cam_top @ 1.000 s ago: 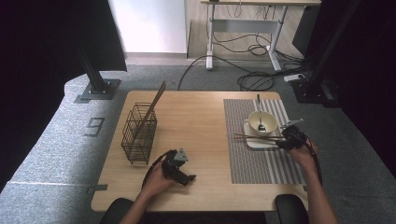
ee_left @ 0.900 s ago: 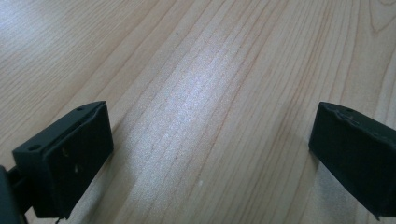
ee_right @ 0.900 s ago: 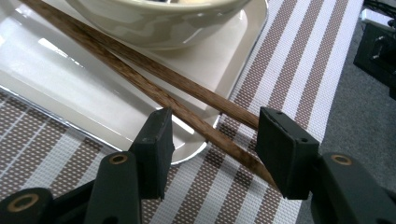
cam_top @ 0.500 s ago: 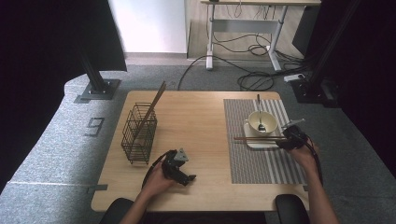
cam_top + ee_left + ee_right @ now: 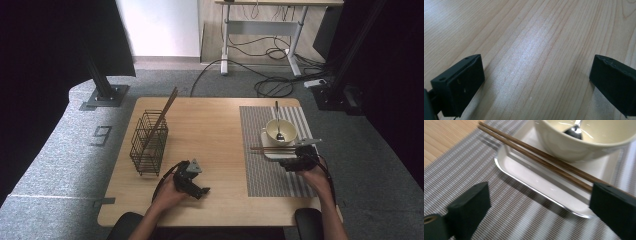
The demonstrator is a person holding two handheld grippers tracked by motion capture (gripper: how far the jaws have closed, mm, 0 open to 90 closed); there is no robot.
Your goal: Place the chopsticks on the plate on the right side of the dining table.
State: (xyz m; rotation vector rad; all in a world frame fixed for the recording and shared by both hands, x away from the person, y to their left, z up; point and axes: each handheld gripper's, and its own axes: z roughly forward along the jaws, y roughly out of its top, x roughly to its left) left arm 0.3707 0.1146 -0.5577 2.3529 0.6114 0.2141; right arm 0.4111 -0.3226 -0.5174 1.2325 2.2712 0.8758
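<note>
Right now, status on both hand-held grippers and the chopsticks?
Right hand-held gripper just opened, empty. Chopsticks rest across white tray. Left hand-held gripper open over bare table. Nothing obstructing.

- The left hand (image 5: 167, 192) comes in from the bottom edge of the high view, lower left of centre, forearm angled up and to the right.
- The left gripper (image 5: 199, 189) lies low, jaws pointing right and spread wide with nothing between them.
- The right hand (image 5: 316, 176) enters at the lower right, forearm rising up and slightly left.
- The right gripper (image 5: 290, 163) points left; its jaws have just been opening and stand wide apart, clamping nothing.
</note>
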